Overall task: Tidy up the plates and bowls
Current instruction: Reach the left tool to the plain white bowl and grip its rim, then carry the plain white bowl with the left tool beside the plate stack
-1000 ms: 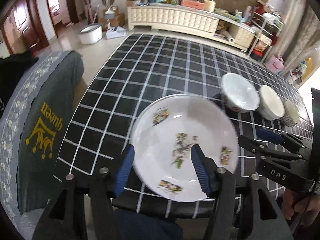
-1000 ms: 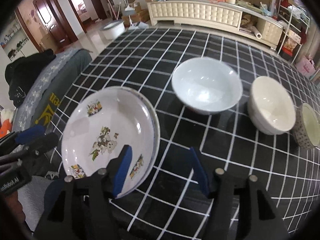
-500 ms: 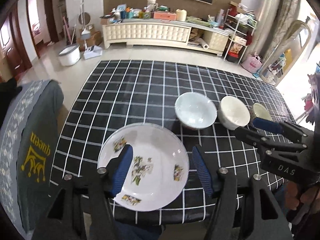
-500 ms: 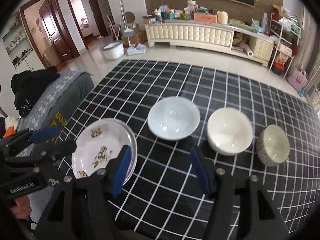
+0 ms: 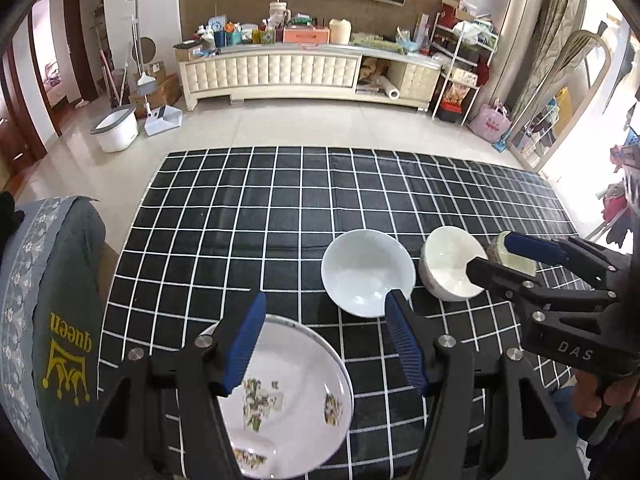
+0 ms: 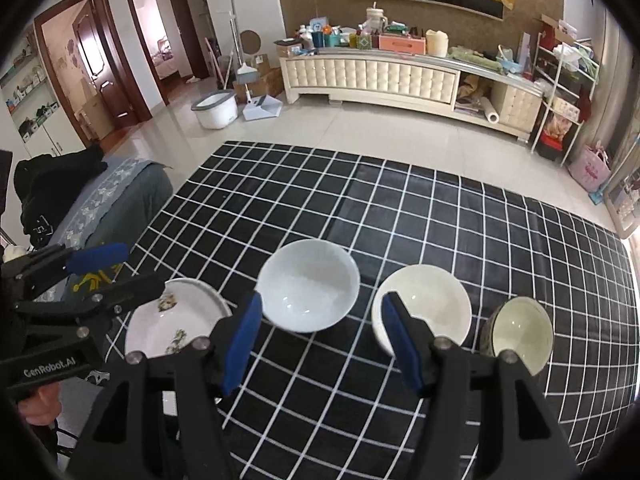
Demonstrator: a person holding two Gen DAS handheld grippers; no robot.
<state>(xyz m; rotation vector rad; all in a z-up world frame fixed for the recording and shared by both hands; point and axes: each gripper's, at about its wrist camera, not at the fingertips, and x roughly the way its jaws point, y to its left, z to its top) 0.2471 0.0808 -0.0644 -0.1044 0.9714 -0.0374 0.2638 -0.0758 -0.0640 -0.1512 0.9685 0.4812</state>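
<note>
A black tablecloth (image 5: 280, 216) with a white grid covers the table, and four dishes sit along its near edge. At the near left lies a white plate (image 5: 296, 408) printed with small pictures, flat on the cloth. To its right stands a white bowl (image 6: 308, 286), then a cream bowl (image 6: 428, 304), then a small patterned bowl (image 6: 520, 330) at the far right; each bowl is upright and apart from its neighbour.

The left gripper (image 5: 324, 344) hangs above the plate with its blue-padded jaws apart and nothing between them; the plate shows beneath it, untouched. The right gripper (image 6: 320, 344) hangs over the cloth between the white bowl and the cream bowl, its jaws also apart and empty, pressing on neither bowl.

A grey cloth (image 5: 48, 320) with a yellow crown and the word "queen" drapes over something at the left of the table. Across the tiled floor a long cream cabinet (image 6: 372, 76) stands against the far wall, cluttered on top
</note>
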